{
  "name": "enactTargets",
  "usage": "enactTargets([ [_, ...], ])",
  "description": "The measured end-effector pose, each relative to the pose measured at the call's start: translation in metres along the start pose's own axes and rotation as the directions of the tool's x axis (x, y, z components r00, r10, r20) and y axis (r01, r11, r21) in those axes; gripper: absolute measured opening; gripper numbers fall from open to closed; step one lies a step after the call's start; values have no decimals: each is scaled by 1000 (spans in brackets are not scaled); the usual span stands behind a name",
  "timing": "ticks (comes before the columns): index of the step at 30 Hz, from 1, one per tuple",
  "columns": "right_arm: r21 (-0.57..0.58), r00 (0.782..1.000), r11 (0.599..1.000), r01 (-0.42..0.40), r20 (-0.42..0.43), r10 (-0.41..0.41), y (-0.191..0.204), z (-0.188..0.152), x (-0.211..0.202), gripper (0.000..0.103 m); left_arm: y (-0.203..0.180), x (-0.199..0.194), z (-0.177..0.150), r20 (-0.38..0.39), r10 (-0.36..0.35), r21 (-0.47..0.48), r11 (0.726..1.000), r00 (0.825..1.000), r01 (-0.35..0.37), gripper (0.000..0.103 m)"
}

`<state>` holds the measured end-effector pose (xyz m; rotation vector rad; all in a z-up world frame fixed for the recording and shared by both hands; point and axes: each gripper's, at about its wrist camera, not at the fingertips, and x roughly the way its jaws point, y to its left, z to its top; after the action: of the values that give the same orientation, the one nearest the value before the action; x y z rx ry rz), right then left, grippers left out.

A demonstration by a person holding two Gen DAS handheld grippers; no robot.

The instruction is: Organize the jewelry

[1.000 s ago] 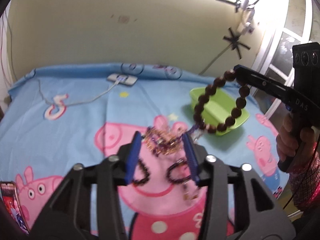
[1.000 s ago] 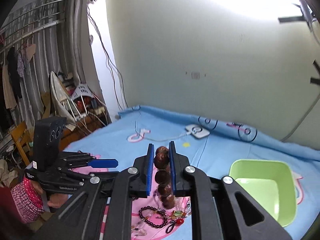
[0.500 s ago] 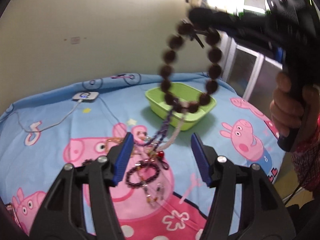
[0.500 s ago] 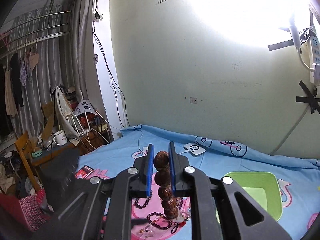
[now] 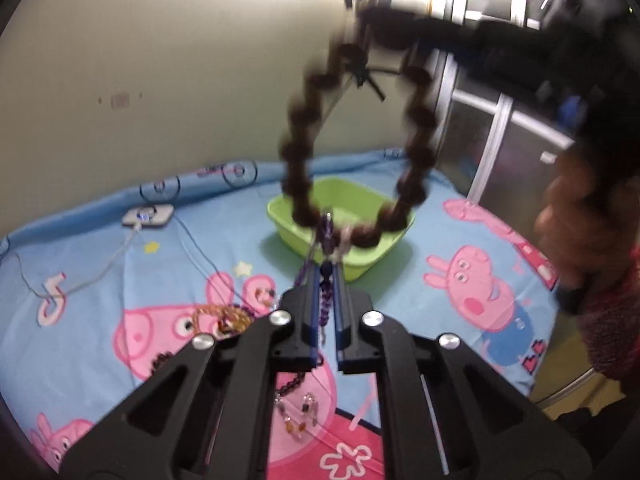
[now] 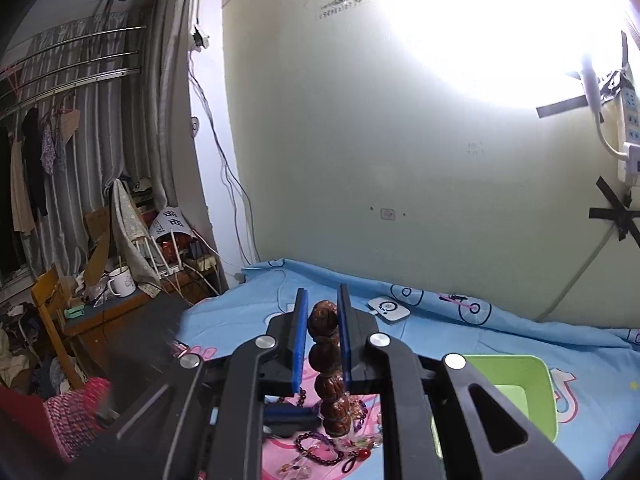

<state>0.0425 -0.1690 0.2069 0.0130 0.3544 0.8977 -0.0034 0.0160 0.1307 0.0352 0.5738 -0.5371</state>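
Left hand-held gripper (image 5: 327,280) pinches purple strand (image 5: 325,307); right hand-held gripper (image 6: 322,312) clamps brown bracelet (image 6: 326,320) — its loop shows only leftward.

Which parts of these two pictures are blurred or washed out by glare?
Left wrist view: the brown bead bracelet and the right tool holding it are motion-smeared; the green tub stays fairly sharp. Right wrist view: lamp glare whitens the wall at upper right; the beads are crisp.
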Motion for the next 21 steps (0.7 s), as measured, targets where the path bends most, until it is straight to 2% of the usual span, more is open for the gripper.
enactTargets([
  [3,32,999,999,-15,-29,16,-5,-7,13,0,-1,-15,11,37,-11,-12,1000,999,12,6],
  [8,56,998,997,-48,-33,50,-3,-8,19,0,-4,-30,22,73,14,-29,1000,997,-12,6],
  [13,54,994,995,-90,72,86,0,12,-7,0,2,-43,19,105,25,-50,999,994,-20,9],
  [14,49,994,996,-80,77,76,1,13,-8,0,5,-44,17,106,35,-63,998,994,-29,14],
  [15,33,998,998,-48,41,47,3,11,1,0,10,-43,15,101,50,-78,996,994,-42,23],
  [17,34,998,999,-36,-45,38,4,4,21,0,17,-41,14,88,75,-107,992,993,-66,36],
  [18,48,995,998,-50,-81,54,4,-2,30,0,21,-39,12,79,90,-128,989,993,-79,38],
  [21,56,995,995,-80,-58,83,9,-5,29,0,23,-34,7,54,98,-128,988,994,-91,38],
])
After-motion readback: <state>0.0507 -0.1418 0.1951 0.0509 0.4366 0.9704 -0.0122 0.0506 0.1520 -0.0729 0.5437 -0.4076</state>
